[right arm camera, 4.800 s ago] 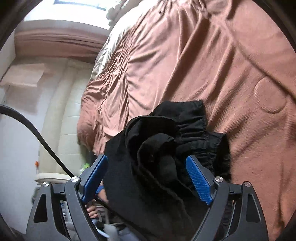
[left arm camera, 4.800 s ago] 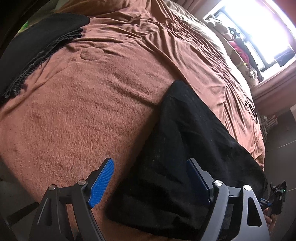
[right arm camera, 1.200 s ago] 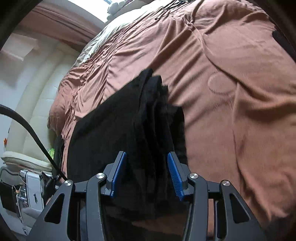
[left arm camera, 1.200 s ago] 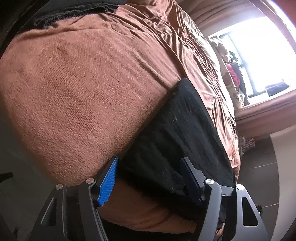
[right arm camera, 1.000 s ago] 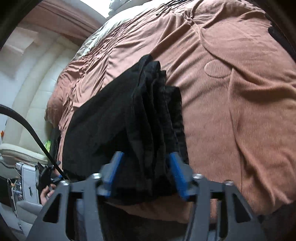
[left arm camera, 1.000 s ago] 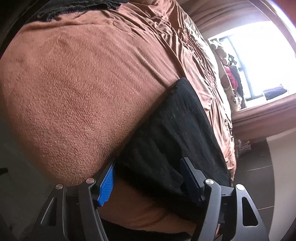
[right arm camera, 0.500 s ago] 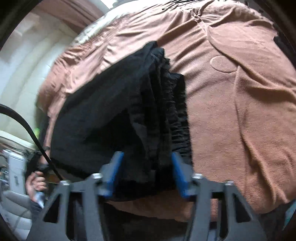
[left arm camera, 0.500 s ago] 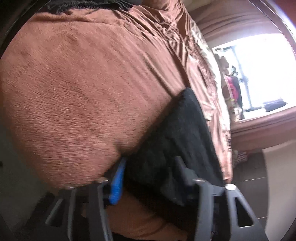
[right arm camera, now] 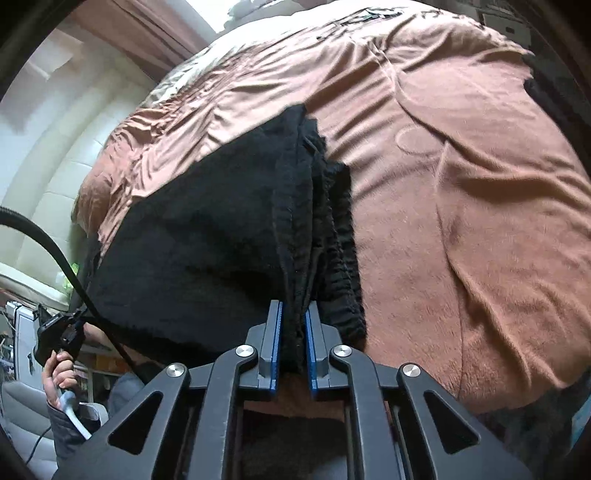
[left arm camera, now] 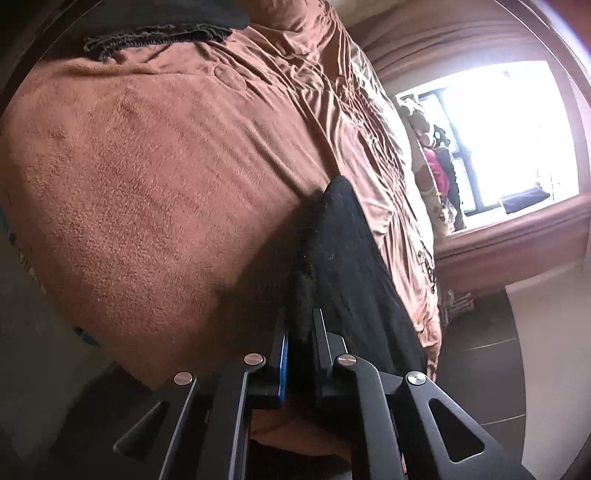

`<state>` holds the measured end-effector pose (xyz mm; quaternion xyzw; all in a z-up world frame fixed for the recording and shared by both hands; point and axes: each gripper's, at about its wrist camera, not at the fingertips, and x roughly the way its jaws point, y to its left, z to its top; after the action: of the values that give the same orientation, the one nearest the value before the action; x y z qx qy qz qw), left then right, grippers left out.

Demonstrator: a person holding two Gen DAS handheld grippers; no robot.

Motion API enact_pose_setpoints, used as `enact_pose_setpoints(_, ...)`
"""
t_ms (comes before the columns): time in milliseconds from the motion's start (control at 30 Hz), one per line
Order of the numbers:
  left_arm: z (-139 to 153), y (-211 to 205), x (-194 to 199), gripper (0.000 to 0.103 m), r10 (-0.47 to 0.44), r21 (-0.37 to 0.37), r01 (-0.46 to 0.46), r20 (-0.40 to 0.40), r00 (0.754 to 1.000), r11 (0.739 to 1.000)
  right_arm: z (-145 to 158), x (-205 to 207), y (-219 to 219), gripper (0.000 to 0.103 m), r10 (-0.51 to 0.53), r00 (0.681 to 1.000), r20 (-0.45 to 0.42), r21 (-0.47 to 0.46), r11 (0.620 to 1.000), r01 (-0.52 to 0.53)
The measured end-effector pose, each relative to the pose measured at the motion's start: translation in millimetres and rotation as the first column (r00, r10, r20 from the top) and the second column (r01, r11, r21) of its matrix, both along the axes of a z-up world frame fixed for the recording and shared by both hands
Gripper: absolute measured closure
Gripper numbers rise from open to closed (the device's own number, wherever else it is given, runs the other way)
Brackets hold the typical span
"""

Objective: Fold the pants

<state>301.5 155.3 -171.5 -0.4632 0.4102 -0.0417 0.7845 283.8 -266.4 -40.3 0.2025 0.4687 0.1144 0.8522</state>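
Black pants (left arm camera: 354, 266) lie folded on a brown bed cover (left arm camera: 155, 177), near its front edge. In the left wrist view my left gripper (left arm camera: 301, 321) has its jaws closing, and the pads pinch a raised ridge of the pants' near edge. In the right wrist view the pants (right arm camera: 207, 236) spread to the left, with the gathered waistband (right arm camera: 340, 229) on the right. My right gripper (right arm camera: 294, 310) is closing too, its blue pads (right arm camera: 276, 332) squeezing a bunched fold beside the waistband. The cloth between both pairs of pads is hidden.
A second black cloth with a frayed edge (left arm camera: 159, 29) lies at the far side of the bed. A bright window (left arm camera: 498, 129) with soft toys stands beyond. A person's hand (right arm camera: 59, 369) and a black cable (right arm camera: 48, 251) show low left; dark floor (left arm camera: 480, 350) lies past the bed edge.
Both grippers have gone from wide apart around the pants' edge to pinched on it. The cloth now stands up in a ridge between each pair of pads.
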Motion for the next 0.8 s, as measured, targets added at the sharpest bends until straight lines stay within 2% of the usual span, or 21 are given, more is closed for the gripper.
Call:
enact_pose_setpoints(67, -11, -2, 2, 0.087, 0.001, 0.008, 0.0, -0.04, 0.999, 1.0, -8, 2, -2, 0.095, -0.012, 1.0, -0.022, -0.006, 1.0, 0.012)
enact_pose_setpoints(200, -28, 0, -1, 0.065, 0.02, -0.014, -0.021, -0.072, 0.997, 1.0, -6, 4, 1, 0.096, -0.033, 0.999, -0.018, -0.022, 0.999, 0.032)
enact_pose_setpoints(300, -35, 3, -6, 0.061, 0.039, -0.067, -0.043, -0.06, 0.997, 0.997, 0, 2, 0, 0.096, -0.034, 0.999, -0.009, -0.017, 0.999, 0.034)
enact_pose_setpoints(467, -35, 3, -3, 0.051, 0.063, -0.091, -0.066, -0.031, 0.997, 0.994, 5, -3, -2, 0.096, -0.029, 1.0, 0.002, -0.03, 0.999, 0.029)
enact_pose_setpoints(633, -42, -6, 11, 0.051, 0.056, -0.145, -0.059, -0.024, 0.998, 0.988, 2, -1, -5, 0.096, -0.031, 1.0, -0.006, -0.024, 0.999, 0.03)
enact_pose_setpoints(700, -43, -10, 14, 0.055, 0.061, -0.139, -0.065, -0.031, 0.998, 0.988, 1, 0, -5, 0.096, -0.03, 1.0, -0.008, -0.024, 0.999, 0.029)
enact_pose_setpoints(733, -41, -12, 14, 0.059, 0.06, -0.126, -0.063, -0.032, 0.998, 0.99, -1, 1, -6, 0.096, -0.031, 0.999, -0.011, -0.019, 0.999, 0.031)
enact_pose_setpoints(800, -44, -14, 12, 0.088, 0.053, -0.14, -0.059, -0.047, 0.997, 0.988, -3, 2, -7, 0.096, -0.036, 0.999, -0.018, -0.01, 0.999, 0.036)
